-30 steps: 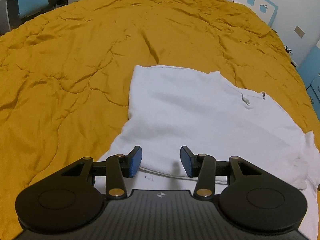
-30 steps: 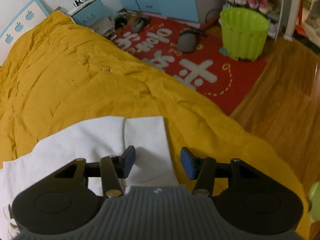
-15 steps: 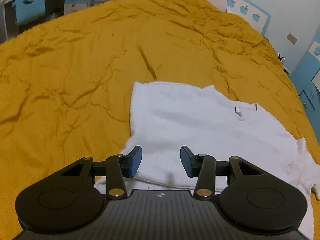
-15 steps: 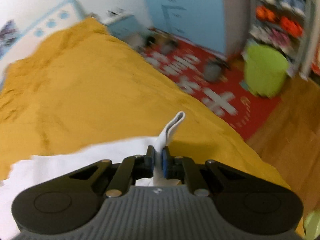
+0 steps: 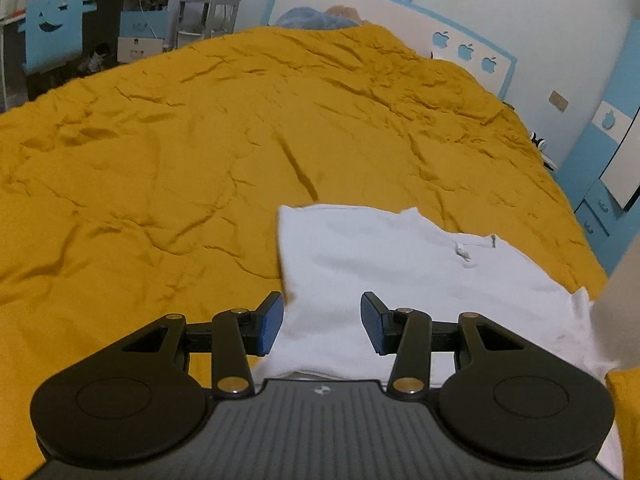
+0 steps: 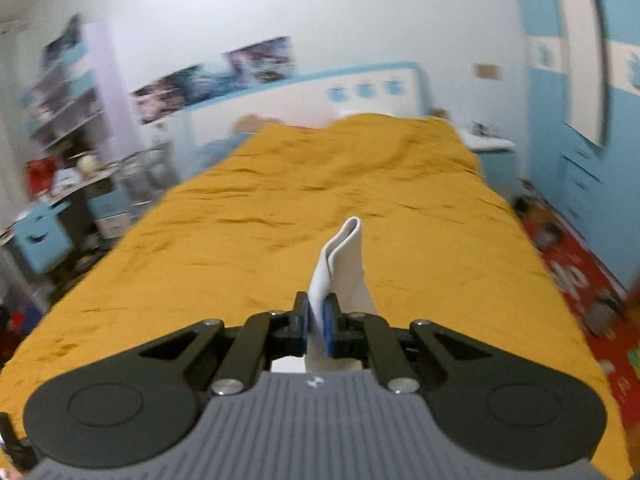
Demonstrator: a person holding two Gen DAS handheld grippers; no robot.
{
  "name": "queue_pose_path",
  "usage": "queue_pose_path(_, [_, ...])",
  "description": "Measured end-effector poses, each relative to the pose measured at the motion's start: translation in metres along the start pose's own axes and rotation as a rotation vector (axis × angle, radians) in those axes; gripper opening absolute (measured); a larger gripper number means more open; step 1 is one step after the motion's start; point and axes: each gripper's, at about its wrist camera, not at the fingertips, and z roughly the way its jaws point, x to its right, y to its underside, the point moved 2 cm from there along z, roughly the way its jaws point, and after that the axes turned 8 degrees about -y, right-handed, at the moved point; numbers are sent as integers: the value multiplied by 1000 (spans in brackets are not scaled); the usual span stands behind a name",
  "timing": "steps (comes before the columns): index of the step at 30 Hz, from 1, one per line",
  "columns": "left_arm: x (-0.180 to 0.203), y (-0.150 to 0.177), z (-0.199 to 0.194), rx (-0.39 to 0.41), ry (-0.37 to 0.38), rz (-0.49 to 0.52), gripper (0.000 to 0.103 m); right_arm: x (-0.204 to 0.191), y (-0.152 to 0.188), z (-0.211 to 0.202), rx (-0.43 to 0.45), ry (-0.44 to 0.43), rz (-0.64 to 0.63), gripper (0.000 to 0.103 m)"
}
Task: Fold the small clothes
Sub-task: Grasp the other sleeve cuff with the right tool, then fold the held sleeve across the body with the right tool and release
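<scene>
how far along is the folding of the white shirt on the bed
Early on. Done: the white shirt lies spread on the yellow bedcover, its far left part apparently tucked in to a straight edge. In hand: the right gripper is shut on a doubled edge of the shirt and holds it above the bed. The left gripper hovers open over the near part, holding nothing. Left: laying that lifted part over and finishing the folds.

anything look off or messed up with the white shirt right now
Nothing damaged. The white shirt lies partly folded on the wrinkled yellow bedspread; one edge is pinched up in the shut right gripper. The left gripper is open.
</scene>
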Motion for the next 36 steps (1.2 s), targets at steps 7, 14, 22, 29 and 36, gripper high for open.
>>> queue_pose_path(7, [-17,-7,-3,12,29,-11,53,-108,9,66,-54,-127,-27,2])
queue_pose_path(14, [-38,-5,9,-9,56,-63,53,-165,76,164,-155,-193,64,3])
queue_pose_path(22, [-49,-4,22,-31,130,-121,53,-202,195,271,-356,-277,150,5])
queue_pose_path(29, [-47,-4,38,-57,215,-193,53,-216,240,294,-403,-363,164,38])
queue_pose_path(36, [-22,-2,56,-71,248,-161,53,-155,230,256,-348,-303,125,38])
